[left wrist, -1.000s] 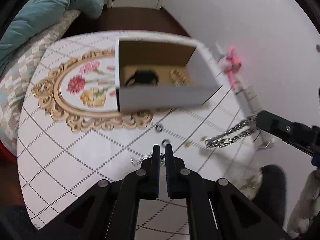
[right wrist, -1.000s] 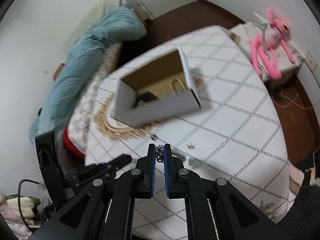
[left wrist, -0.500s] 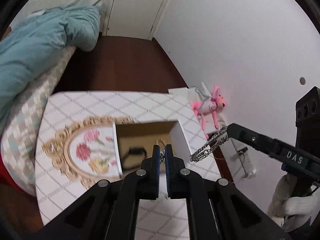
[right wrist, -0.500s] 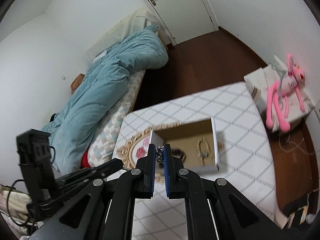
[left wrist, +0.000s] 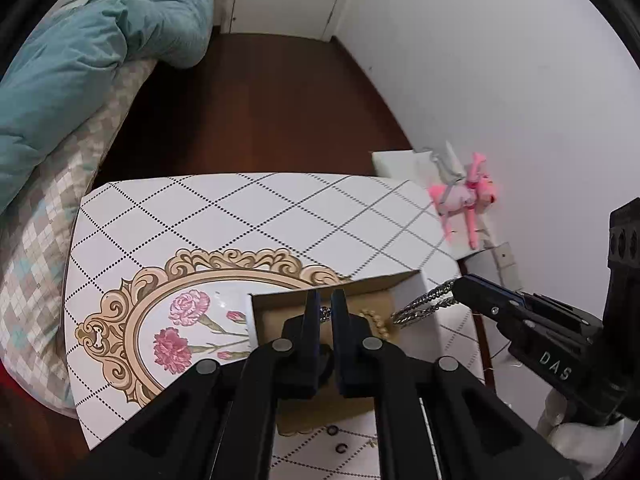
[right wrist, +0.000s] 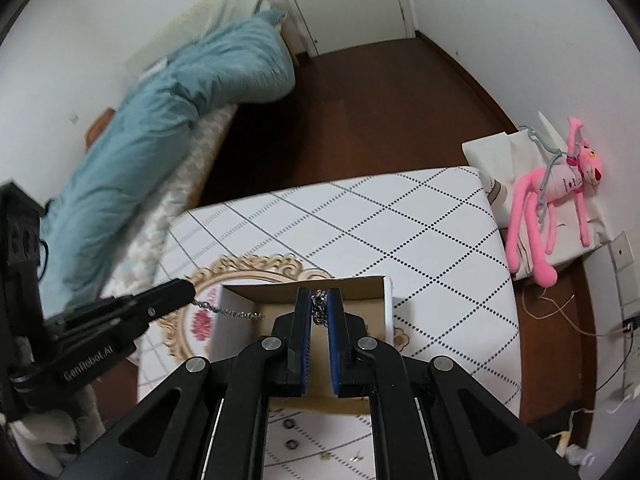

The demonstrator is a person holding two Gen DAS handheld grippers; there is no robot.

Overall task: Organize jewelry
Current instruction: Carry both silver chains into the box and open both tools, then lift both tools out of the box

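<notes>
Both tongs, left [left wrist: 325, 314] and right [right wrist: 319, 307], pinch one silver chain [right wrist: 236, 313] above the cardboard box [right wrist: 386, 300]; next, probably, lower and release.

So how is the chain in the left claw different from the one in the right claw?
The thin chain in the left claw has tiny links; the thick chain in the right claw has chunky ones. The thin chain trails as one strand; the thick chain hangs doubled. Both are silvery, pinched in shut claws, by the cardboard box.
</notes>
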